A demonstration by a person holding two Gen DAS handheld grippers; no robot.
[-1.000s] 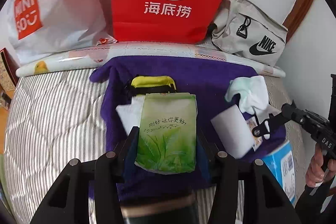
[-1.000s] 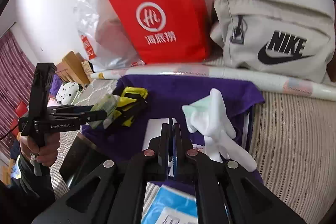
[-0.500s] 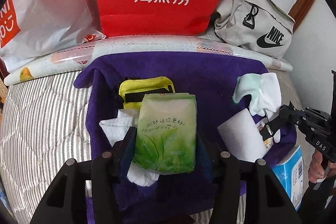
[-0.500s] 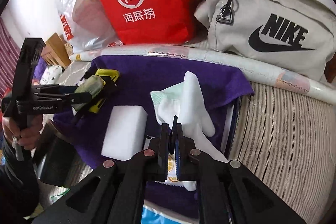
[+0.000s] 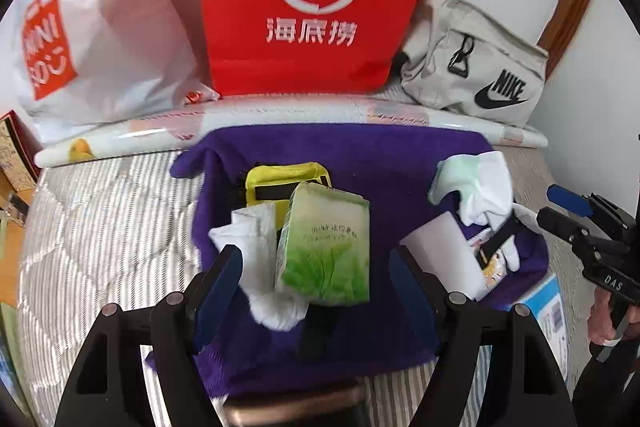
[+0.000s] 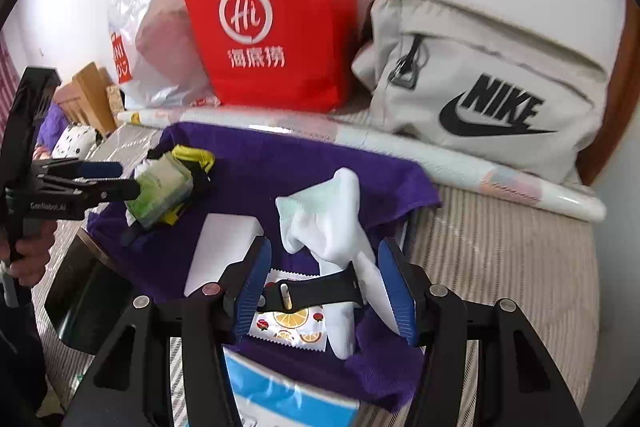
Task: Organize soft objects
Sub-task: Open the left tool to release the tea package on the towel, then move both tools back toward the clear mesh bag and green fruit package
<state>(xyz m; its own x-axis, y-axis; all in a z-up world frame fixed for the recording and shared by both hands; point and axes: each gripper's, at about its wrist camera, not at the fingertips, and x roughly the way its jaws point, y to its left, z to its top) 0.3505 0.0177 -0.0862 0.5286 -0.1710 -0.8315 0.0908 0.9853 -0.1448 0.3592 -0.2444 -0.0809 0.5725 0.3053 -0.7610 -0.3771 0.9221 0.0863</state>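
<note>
While the left gripper (image 5: 316, 279) stands with its jaws apart, having just been opening, the green tissue pack (image 5: 326, 247) sits loose between them, neither pad pressing it. It leans tilted on a white cloth (image 5: 260, 247) and a yellow pouch (image 5: 286, 183), its long axis running away from the gripper, all on the purple towel (image 5: 360, 155).

To the right, the right gripper (image 6: 326, 285) has also just been opening; its blue pads stand clear, with a black strap (image 6: 316, 293) lying crosswise between them over a fruit-print packet (image 6: 288, 325). Just beyond its tips lies the white sock (image 6: 328, 223), its long axis slanting away and left; the white block (image 6: 224, 251) sits just left of it. My reading is that the sock falls to the right hand, the tissue pack to the left.

Counted: one tissue pack, one sock bundle, one cloth, one pouch, one block, one packet, one strap, one towel. Behind stand one red bag (image 5: 312, 3), one white plastic bag (image 5: 100, 39) and one grey bag (image 6: 488, 87).
</note>
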